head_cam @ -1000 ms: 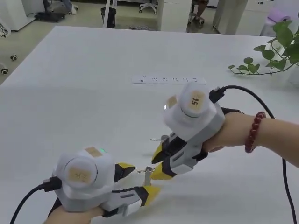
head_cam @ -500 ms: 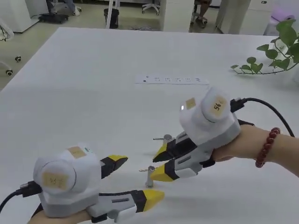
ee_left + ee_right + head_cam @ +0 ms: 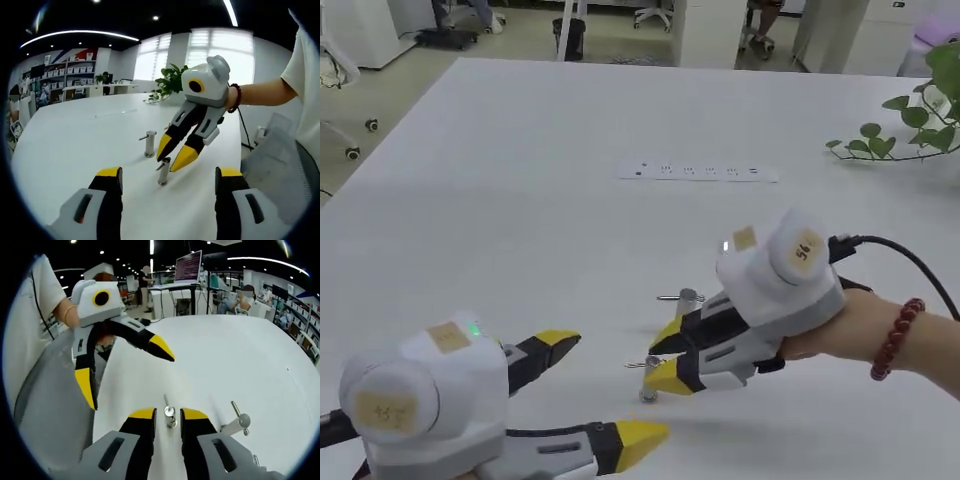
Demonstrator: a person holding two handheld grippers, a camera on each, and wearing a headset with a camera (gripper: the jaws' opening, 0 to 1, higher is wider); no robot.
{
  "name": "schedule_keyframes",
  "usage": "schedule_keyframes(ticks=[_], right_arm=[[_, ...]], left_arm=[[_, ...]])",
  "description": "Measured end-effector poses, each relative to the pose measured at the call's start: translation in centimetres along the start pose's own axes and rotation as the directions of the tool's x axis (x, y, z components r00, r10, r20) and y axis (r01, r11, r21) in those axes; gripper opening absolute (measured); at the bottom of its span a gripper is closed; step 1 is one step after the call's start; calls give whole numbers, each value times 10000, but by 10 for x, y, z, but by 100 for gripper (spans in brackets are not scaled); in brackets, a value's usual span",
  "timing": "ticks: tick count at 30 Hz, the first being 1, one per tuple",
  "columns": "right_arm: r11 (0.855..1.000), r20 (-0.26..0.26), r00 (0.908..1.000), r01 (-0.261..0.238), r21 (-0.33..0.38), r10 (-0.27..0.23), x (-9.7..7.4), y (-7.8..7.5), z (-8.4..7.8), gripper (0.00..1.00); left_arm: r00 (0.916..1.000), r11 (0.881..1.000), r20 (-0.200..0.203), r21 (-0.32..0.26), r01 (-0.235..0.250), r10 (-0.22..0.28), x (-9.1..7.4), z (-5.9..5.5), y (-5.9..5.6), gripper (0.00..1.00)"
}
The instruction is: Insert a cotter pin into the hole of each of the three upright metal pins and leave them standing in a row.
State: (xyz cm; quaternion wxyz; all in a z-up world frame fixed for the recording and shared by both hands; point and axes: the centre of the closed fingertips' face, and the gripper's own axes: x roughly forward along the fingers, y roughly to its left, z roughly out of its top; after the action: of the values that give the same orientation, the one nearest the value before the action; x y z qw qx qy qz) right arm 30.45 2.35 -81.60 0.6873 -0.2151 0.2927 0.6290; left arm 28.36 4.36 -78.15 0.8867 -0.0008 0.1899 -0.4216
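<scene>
The left tongs (image 3: 612, 386) hang wide apart and empty, probably waiting to steady something. The near metal pin (image 3: 648, 388) stands on the desk (image 3: 520, 200) with a cotter pin (image 3: 636, 364) through it. The right tongs (image 3: 658, 360), slightly apart, flank it without gripping. The far metal pin (image 3: 688, 298) carries a second cotter pin (image 3: 670, 297). I count two of each.

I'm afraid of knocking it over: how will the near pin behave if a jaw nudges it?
The near pin is slim and stands on a narrow end, so it would probably tip easily. It looks like solid metal: likely stiff, smooth, heavy for its size. Fallen, the cotter pin through it should stop it rolling far.
</scene>
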Motion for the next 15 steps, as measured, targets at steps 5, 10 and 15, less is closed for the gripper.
schedule_keyframes(ticks=[5, 10, 15], right_arm=[[10000, 88, 10000, -25, -45, 26, 3, -2, -1, 17], [9997, 53, 9999, -146, -195, 148, 7, 0, -2, 14], [9994, -1, 9999, -114, -330, 114, 8, -2, -3, 12]], left_arm=[[9999, 9998, 157, 169, -60, 58, -9, 8, -1, 74], [9995, 9998, 250, 51, -191, 190, -14, 9, 1, 73], [9990, 9993, 279, -111, -344, 347, -17, 8, 4, 72]])
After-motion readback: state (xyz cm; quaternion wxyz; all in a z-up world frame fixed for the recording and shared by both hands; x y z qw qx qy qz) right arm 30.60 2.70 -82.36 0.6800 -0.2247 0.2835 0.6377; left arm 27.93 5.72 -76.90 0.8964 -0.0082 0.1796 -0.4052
